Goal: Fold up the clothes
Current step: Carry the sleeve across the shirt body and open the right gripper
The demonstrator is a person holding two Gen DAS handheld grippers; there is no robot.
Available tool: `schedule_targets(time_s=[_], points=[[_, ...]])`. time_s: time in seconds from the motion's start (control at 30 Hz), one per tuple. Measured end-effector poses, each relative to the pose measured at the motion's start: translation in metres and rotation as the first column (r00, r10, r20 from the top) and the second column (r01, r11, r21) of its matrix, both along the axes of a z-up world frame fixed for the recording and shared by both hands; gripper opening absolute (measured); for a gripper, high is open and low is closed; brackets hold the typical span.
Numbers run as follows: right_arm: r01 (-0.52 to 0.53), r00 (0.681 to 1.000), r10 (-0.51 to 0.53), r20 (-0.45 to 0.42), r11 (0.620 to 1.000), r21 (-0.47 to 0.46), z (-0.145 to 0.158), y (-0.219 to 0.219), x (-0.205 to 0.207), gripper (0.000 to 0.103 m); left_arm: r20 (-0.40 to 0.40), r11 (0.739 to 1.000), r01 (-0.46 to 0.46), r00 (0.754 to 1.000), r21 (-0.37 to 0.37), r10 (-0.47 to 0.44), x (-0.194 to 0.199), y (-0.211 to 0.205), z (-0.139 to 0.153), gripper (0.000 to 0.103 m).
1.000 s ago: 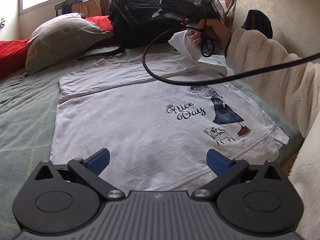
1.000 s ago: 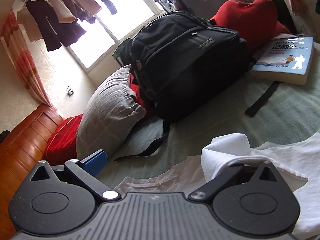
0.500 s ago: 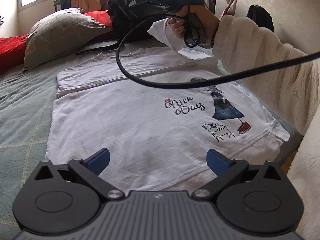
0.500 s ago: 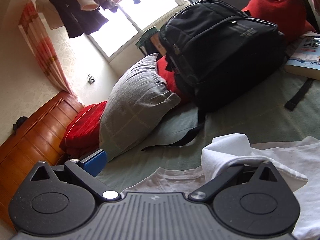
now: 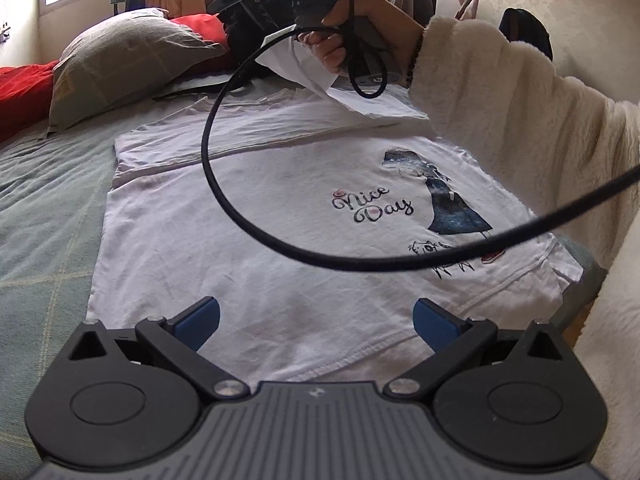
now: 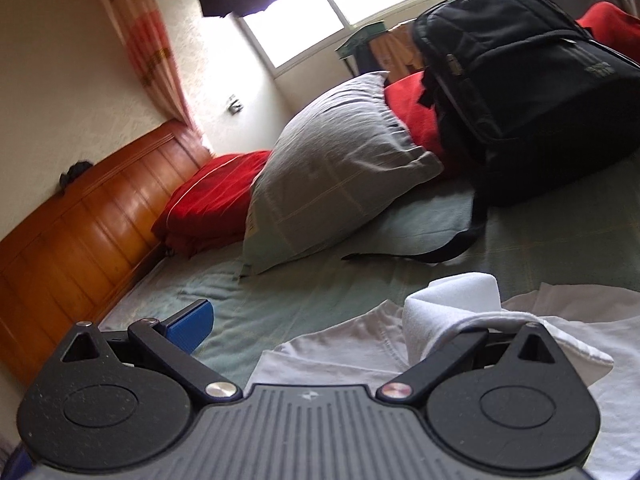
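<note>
White cotton T-shirt (image 5: 248, 240) printed "Nice Day" lies flat on the green bed (image 5: 44, 216). Left tool (image 5: 316, 322) — jaws wide, empty. Right tool (image 6: 320, 320) — jaws wide, sleeve (image 6: 452, 300) draped over one finger.

White "Nice Day" T-shirt (image 5: 280, 208) lies spread flat, print up, one sleeve lifted.

Right tool (image 6: 320, 320) jaws wide apart, white T-shirt (image 6: 448, 312) fold draped over one finger, grey pillow (image 6: 332, 176), black backpack (image 6: 520, 92)
</note>
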State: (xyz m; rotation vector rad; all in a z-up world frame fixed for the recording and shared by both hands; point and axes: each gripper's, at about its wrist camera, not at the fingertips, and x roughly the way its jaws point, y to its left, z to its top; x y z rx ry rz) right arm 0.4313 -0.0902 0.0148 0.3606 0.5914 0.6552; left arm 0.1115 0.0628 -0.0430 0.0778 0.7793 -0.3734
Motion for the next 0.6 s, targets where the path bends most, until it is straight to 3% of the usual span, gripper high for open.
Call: schedule_targets(time_s=[0.3, 0.6], points=[[-0.097, 0.995, 0.099, 0.022, 0.991, -0.091, -0.002, 0.030, -0.014, 0.103, -0.002, 1.000, -0.001, 1.000, -0.008, 0.001, -0.002, 0.001, 0.000, 0.102], [-0.176, 0.984, 0.177, -0.013, 0.963, -0.205, -0.025, 0.057, -0.020, 0.103, -0.007, 1.000, 0.000, 1.000, -0.014, -0.001, -0.003, 0.001, -0.002, 0.102]])
